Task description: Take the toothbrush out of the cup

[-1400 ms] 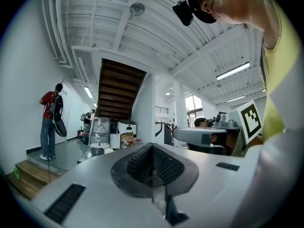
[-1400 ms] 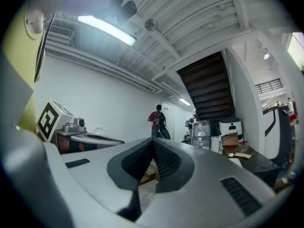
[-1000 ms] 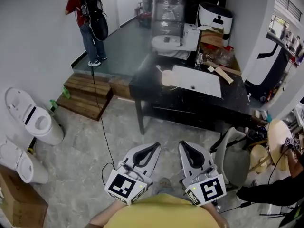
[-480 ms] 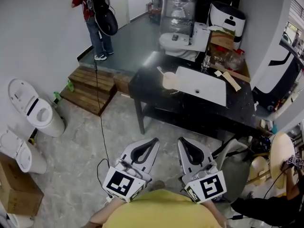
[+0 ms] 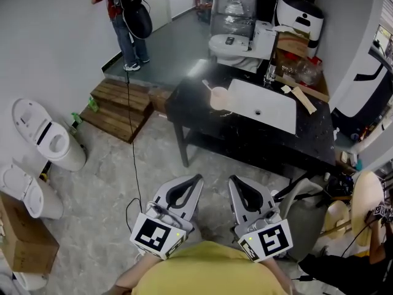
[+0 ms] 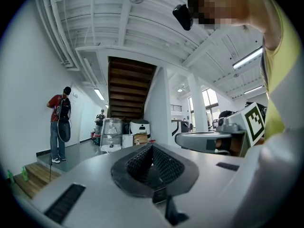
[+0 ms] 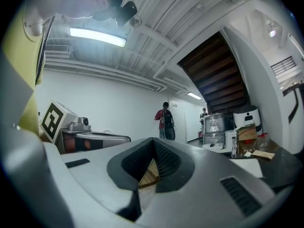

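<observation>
A beige cup [image 5: 218,98] with a toothbrush [image 5: 207,86] leaning out of it stands on the black table [image 5: 245,140], at the left end of a white sink basin [image 5: 263,107]. Both grippers are held close to my body, far short of the table. My left gripper [image 5: 195,178] and right gripper [image 5: 233,180] point towards the table, side by side, jaws closed with nothing between them. In the left gripper view the left gripper [image 6: 152,145] has its tips touching. The right gripper view shows the right gripper [image 7: 153,139] with tips met above a thin slit.
Two white toilets [image 5: 49,143] stand on the floor at left, with a cardboard box [image 5: 24,244] below them. Wooden steps [image 5: 116,106] lie left of the table. A person with a backpack [image 5: 126,17] stands at the back. A cable [image 5: 134,165] runs across the floor. Clutter sits at right.
The view has shifted so the table and cup sit slightly lower and nearer in the frame. Both grippers stay shut in the same place near my body.
</observation>
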Demonstrator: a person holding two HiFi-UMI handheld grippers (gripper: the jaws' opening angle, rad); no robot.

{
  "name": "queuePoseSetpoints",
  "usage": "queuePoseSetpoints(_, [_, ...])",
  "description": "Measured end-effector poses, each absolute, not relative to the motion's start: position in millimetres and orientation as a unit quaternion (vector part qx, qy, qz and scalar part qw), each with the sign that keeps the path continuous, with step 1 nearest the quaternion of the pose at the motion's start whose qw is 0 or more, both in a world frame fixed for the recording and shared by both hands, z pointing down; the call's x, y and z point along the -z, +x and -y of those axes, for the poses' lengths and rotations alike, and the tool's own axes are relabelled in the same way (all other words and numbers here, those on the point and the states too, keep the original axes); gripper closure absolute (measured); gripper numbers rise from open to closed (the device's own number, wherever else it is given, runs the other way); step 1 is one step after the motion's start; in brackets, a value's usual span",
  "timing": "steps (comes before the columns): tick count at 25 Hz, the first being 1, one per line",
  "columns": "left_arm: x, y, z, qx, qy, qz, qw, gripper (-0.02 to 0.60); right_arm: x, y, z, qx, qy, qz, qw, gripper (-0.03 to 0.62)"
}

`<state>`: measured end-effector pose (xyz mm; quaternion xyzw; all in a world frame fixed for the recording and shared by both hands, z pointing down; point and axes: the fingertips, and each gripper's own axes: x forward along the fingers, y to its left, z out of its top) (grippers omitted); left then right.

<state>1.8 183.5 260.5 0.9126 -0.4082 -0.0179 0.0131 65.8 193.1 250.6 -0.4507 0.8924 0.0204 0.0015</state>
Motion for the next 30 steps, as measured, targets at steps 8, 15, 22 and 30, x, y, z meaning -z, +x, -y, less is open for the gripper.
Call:
queuePoseSetpoints(8, [-268,10,-154,0.017,0.918,0.395,0.023,0.571,-255,74,-167,-0.012,-0.462,-0.887,0.000,0.577])
queuePoseSetpoints(15, [-266,15,-110,0.023,0.923,0.384,0.023,0.571,-257,78,-125,-0.010,-0.473,-0.881,-0.006,0.577])
queuePoseSetpoints(22, [-269,14,-44,0.016,0.927,0.374,0.025,0.571,-257,77,-60,-0.007,-0.477,-0.879,-0.005,0.577])
queuePoseSetpoints(30, [-259,14,40,0.030,0.938,0.344,0.023,0.571,-253,66,24,-0.007,-0.488,-0.873,0.005,0.577])
